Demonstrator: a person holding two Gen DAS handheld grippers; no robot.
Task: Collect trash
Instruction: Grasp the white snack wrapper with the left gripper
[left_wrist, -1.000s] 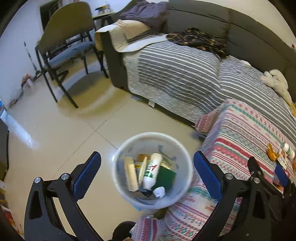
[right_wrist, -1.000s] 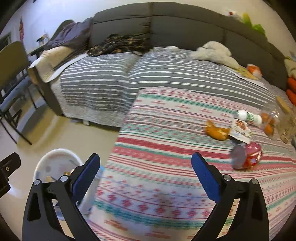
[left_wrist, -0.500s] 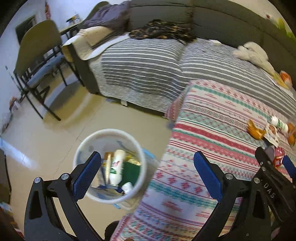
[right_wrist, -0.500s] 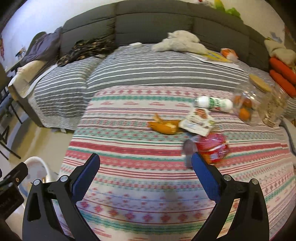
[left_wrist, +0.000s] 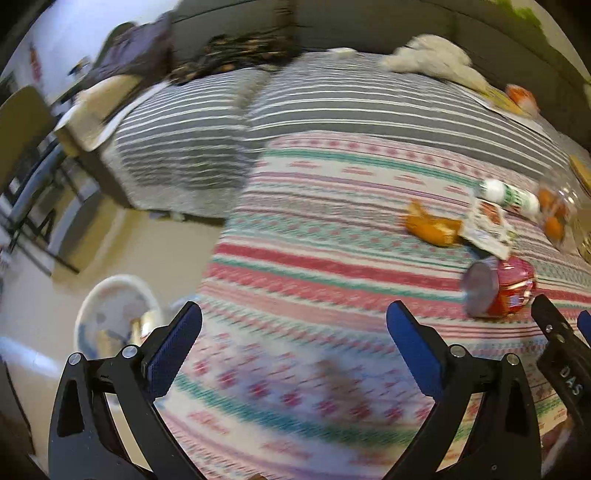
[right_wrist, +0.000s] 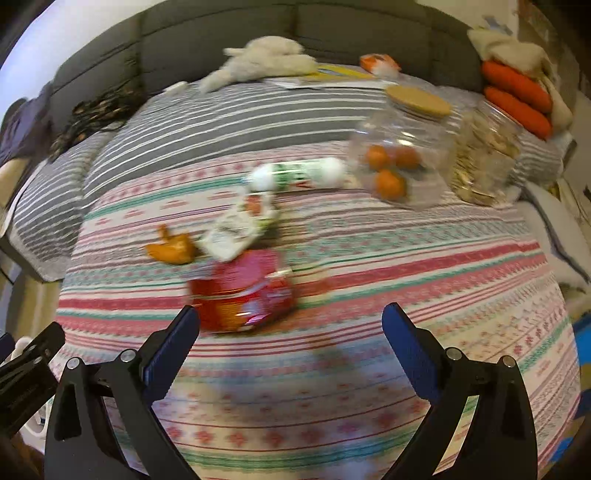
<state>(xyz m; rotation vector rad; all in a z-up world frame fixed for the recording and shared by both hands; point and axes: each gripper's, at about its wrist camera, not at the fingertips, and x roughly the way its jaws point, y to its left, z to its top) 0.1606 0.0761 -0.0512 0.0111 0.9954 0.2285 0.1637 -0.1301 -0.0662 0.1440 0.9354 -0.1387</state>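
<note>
A clear jar holding oranges stands beside a second jar; white plush lies behind.

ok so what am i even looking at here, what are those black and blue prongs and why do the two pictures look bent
The prongs are the two fingers of a hand-held gripper, a clamp a person carries. There is one in each hand, and each has a wide-angle camera looking out along its fingers, which bends the picture.

One picture is from the left hand-held gripper, the other from the right hand-held gripper. Both are open and hold nothing.

Below them is a patterned blanket with trash on it: a red can lying on its side, an orange peel, a wrapper and a white bottle. Two clear jars stand behind. In the left view, a white bin sits on the floor beside the blanket, with some trash already inside.
</note>
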